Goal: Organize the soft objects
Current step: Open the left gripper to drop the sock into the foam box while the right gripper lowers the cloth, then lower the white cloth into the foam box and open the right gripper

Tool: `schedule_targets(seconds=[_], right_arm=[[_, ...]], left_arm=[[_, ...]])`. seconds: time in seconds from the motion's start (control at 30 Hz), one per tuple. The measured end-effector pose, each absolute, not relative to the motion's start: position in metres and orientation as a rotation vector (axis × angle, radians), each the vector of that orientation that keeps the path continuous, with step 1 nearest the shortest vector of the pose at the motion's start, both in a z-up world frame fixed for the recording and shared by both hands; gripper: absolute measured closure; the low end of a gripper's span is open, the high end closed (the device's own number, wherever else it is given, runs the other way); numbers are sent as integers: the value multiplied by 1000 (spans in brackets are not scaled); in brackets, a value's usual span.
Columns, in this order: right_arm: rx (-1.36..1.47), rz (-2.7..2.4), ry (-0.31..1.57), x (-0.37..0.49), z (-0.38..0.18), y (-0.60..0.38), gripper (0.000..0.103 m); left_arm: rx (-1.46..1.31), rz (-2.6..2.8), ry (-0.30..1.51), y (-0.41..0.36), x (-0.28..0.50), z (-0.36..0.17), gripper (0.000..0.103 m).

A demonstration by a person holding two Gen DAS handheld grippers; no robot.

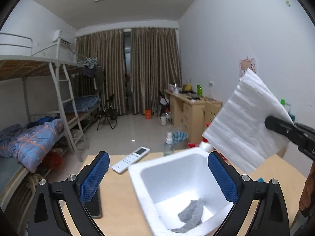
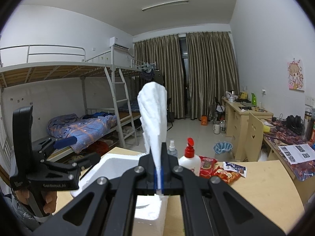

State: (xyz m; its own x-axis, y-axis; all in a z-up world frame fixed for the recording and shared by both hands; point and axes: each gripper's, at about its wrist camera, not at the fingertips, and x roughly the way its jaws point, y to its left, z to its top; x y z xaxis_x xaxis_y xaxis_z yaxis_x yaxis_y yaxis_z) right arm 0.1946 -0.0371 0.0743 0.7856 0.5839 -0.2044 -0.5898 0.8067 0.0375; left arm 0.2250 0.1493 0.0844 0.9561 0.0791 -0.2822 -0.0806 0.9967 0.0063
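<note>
A white foam box [image 1: 135, 174] stands on the wooden table [image 1: 118, 212], and a grey cloth [image 1: 192, 213] lies crumpled on its floor. My left gripper [image 1: 158, 165] hangs just above the box's near rim, open, blue pads wide apart with nothing between them. In the right wrist view it appears at the left [image 2: 78, 149], held by a hand. My right gripper [image 2: 158, 157] is shut on a white padded sheet [image 2: 154, 118] that stands up from its tips. In the left wrist view that sheet [image 1: 246, 125] hovers above and to the right of the box.
A white remote [image 1: 131, 159] and a spray bottle [image 1: 169, 145] sit beyond the box, with a black flat object [image 1: 96, 202] at the left. A red-capped lotion bottle [image 2: 190, 157] and snack packets [image 2: 216, 169] lie to the right. Bunk beds line the left wall.
</note>
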Motion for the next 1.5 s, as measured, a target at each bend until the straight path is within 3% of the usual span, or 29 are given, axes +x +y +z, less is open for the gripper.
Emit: schedule_targets(seconds=[0.57, 1.07, 1.1, 1.13, 1.2, 1.23, 1.27, 1.5], right_arm=[[-65, 761, 245, 212, 66, 3, 99], [-97, 809, 376, 226, 40, 22, 98], [-98, 813, 374, 225, 39, 23, 96], [-101, 814, 373, 223, 40, 23, 87], [-101, 810, 369, 221, 39, 22, 58], [-96, 805, 365, 220, 39, 20, 36], [-90, 801, 353, 218, 40, 19, 30], [-40, 818, 343, 220, 41, 13, 28]], left_arm=[[-133, 109, 228, 208, 218, 71, 0], [-182, 64, 221, 210, 214, 59, 0], [-180, 61, 224, 209, 215, 58, 0], [-178, 60, 225, 208, 215, 57, 0], [-175, 44, 222, 207, 215, 57, 0], [-174, 40, 220, 206, 213, 57, 0], [-173, 35, 215, 205, 212, 57, 0], [-177, -7, 200, 203, 207, 55, 0]])
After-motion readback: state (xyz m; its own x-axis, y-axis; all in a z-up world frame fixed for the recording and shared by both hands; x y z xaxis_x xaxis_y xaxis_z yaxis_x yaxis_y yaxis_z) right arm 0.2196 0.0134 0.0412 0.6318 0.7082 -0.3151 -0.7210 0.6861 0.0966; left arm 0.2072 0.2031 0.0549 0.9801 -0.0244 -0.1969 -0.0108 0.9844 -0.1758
